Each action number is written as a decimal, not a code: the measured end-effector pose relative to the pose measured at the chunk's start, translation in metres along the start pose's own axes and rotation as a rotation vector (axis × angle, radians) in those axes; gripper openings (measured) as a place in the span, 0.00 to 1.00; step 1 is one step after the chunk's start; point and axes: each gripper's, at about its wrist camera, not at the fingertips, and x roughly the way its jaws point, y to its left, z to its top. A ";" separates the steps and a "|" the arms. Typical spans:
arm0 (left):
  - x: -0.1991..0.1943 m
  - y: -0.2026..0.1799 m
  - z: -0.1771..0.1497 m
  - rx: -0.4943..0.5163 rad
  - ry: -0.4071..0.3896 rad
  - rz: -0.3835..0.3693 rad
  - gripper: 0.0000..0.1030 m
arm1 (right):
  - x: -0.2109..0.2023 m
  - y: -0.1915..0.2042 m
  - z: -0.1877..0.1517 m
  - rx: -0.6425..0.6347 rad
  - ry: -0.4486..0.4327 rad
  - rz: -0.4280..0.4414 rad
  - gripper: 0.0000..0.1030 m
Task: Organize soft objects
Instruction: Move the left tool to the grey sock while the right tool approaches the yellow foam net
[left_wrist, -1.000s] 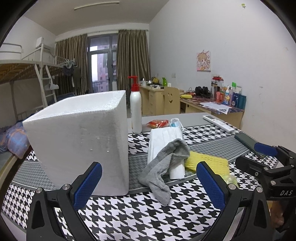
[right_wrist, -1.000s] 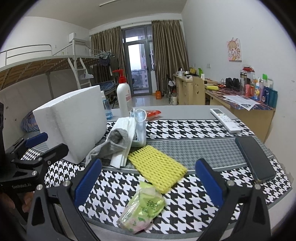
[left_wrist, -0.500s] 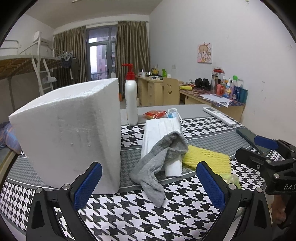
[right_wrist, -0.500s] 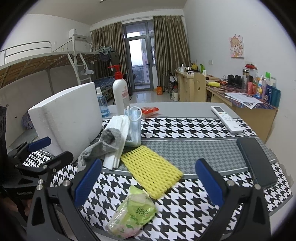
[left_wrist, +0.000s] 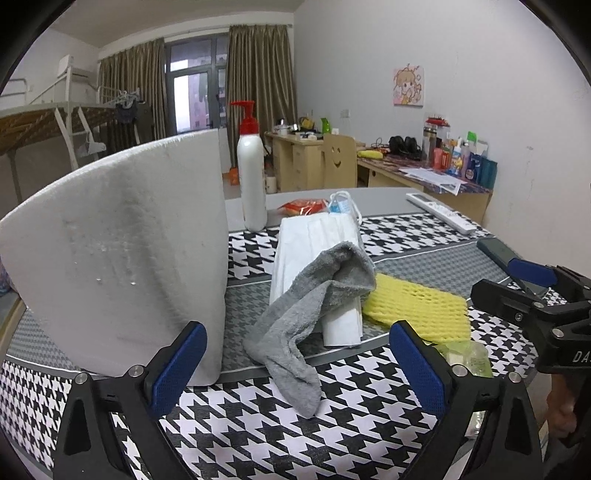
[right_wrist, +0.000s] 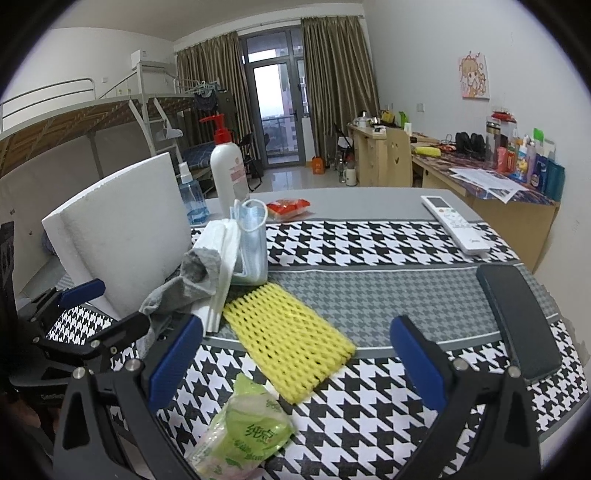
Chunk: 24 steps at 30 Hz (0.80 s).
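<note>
Foam block (left_wrist: 118, 258) walls off desk (right_wrist: 369, 295) left; bare cloth lane between yellow net (right_wrist: 291, 339) and phone (right_wrist: 517, 317)

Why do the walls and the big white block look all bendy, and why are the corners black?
Both wrist views use a fisheye lens: in the left view the foam block bulges and the table edge curves; in the right view the bunk rails and walls bow; both have black round corners. The balcony door glares bright; nothing looks badly blurred.
</note>
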 end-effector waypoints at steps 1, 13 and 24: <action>0.004 -0.001 0.000 0.001 0.014 0.000 0.91 | 0.001 -0.001 0.000 0.000 0.004 0.000 0.99; 0.029 -0.009 0.005 0.025 0.121 0.049 0.71 | 0.014 -0.006 0.004 0.005 0.051 0.023 0.99; 0.047 -0.006 0.005 0.039 0.215 0.098 0.57 | 0.031 -0.007 0.010 -0.028 0.117 0.014 0.99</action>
